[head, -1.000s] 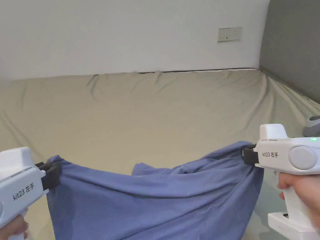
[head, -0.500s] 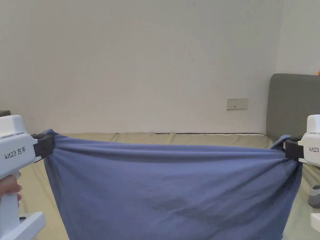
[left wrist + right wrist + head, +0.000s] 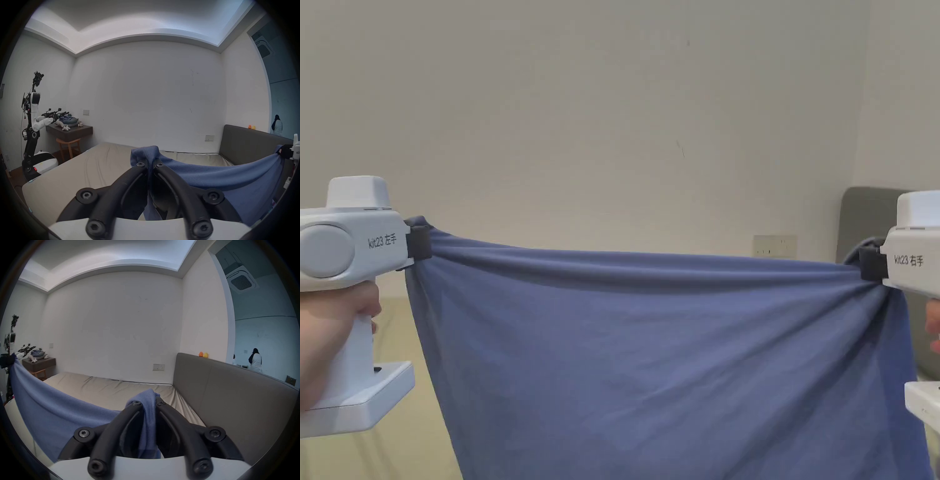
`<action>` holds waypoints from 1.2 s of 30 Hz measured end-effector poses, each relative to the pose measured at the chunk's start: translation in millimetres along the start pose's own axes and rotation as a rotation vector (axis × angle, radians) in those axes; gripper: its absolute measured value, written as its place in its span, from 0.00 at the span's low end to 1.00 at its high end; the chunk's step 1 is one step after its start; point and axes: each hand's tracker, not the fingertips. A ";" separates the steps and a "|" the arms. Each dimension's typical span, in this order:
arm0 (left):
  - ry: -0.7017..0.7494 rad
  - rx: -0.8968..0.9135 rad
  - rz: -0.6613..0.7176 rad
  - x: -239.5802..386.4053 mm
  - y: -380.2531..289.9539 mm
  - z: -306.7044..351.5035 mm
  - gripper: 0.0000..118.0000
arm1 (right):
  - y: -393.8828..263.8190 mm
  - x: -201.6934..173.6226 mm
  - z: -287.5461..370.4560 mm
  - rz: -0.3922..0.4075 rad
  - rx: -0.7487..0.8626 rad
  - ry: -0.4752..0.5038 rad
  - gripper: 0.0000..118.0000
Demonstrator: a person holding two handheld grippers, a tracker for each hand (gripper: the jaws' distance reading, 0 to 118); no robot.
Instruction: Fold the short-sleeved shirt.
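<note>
A blue short-sleeved shirt [image 3: 662, 356] hangs spread in the air between the two grippers, its top edge stretched nearly level and its lower part running out of the head view. My left gripper [image 3: 419, 242] is shut on the shirt's top left corner; in the left gripper view its jaws [image 3: 150, 164] pinch a bunched fold of the blue cloth [image 3: 211, 175]. My right gripper [image 3: 870, 264] is shut on the top right corner, and in the right gripper view blue cloth [image 3: 48, 404] is clamped between its jaws [image 3: 148, 403]. A hand holds each gripper.
Below the shirt lies a bed with a beige sheet [image 3: 103, 160], with a grey headboard [image 3: 227, 395] on its right. A dark wall shelf with clothes [image 3: 69, 129], a stool and a standing robot [image 3: 32, 129] are far left. A person [image 3: 255, 360] stands beyond the headboard.
Both grippers have lifted the shirt off the bed and pulled it wide and taut. The head camera has tilted up, so the wall now shows above the shirt.
</note>
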 end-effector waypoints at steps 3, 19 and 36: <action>0.021 0.023 -0.045 10.0 5.6 -34.7 0.01 | 10.2 -3.8 -37.2 -0.084 0.013 -0.034 0.07; 0.120 0.024 -0.145 30.8 -83.9 -192.7 0.01 | -60.3 -59.1 -202.0 -0.023 0.003 -0.098 0.07; 0.033 -0.322 -0.212 20.7 -290.7 -98.8 0.01 | -289.7 -52.6 -109.1 0.040 -0.315 0.023 0.07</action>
